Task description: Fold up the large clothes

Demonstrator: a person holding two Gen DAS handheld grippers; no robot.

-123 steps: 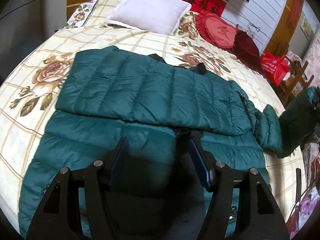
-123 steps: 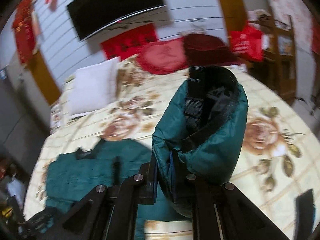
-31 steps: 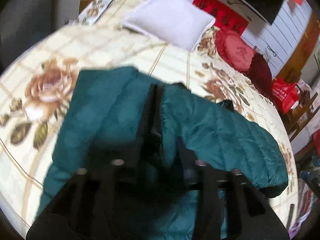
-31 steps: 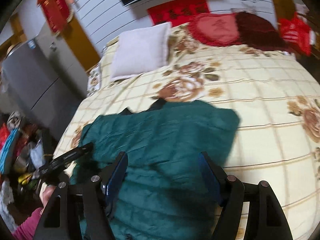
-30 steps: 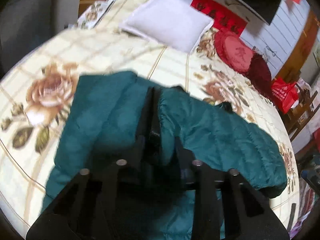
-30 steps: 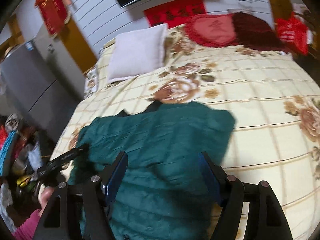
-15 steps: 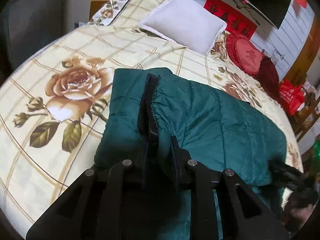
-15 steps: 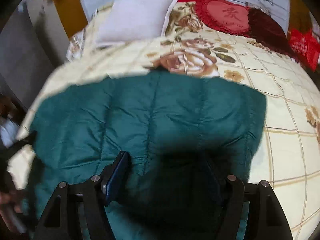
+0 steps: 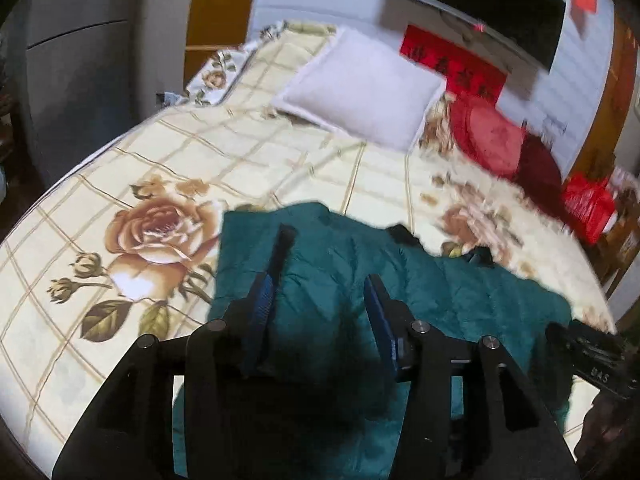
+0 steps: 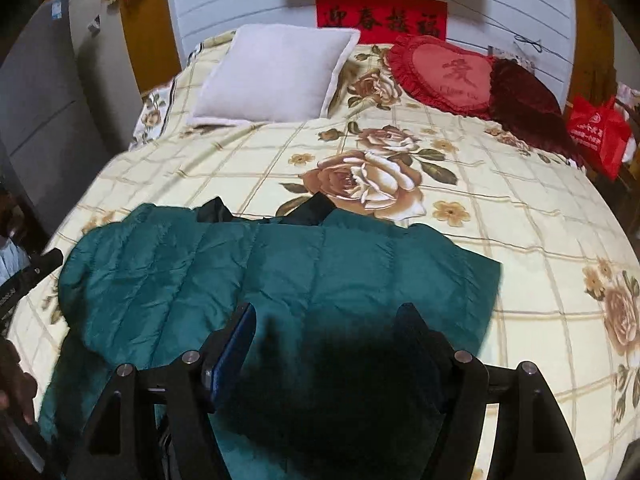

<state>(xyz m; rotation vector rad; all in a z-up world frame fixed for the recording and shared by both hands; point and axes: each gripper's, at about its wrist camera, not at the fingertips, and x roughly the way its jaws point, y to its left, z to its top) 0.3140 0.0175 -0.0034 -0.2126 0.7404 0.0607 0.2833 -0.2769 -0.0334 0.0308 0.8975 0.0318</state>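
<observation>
Currently the teal down jacket (image 10: 280, 280) lies folded across the near part of the bed (image 10: 520, 208), on the rose-print cream bedspread, dark collar edges poking out at its far side. Left gripper (image 9: 320, 280): fingers spread apart, nothing between them; the blue-padded fingers (image 9: 262, 300) hover just over the jacket's left end, near its folded corner, with jacket fabric showing in the gap. A dark strip of the jacket runs up beyond the left finger's tip. Contact with the fabric cannot be told from this blurred view. Right gripper (image 10: 324, 328): fingers also spread wide, empty, poised above the jacket's near middle, casting a dark shadow on the fabric between them. Jacket's right edge sits just right of the right finger. White pillow (image 10: 276, 76) and red heart cushion (image 10: 444, 76) rest at the head of the bed, well apart from the jacket. Red bag (image 10: 596, 132) beside the bed at right.
</observation>
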